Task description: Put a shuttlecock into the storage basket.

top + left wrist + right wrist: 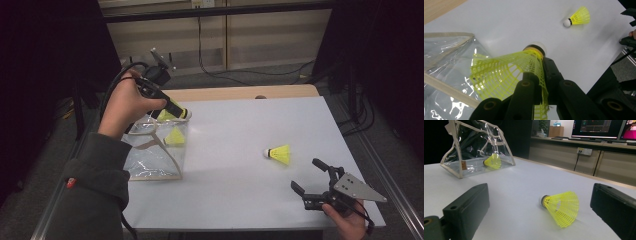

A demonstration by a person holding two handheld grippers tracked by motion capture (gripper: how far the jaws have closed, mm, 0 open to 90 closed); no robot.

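My left gripper [180,111] is shut on a yellow mesh shuttlecock [169,114] and holds it over the top of a clear plastic bag [150,160] at the table's left. In the left gripper view the jaws [537,67] pinch the skirt of this shuttlecock [504,72], with its white cork pointing away. A second shuttlecock [175,136] lies inside the bag. A third shuttlecock [279,153] lies on its side on the white table, just ahead of my right gripper [306,174]. The right gripper [540,192] stands open with nothing between its jaws, facing that shuttlecock [561,206].
The bag [474,145] has pale trim and stands near the table's left edge. The white tabletop [240,130] ends in a wooden strip at the far side. Cables lie on the floor beyond, and a metal rail runs along the right edge.
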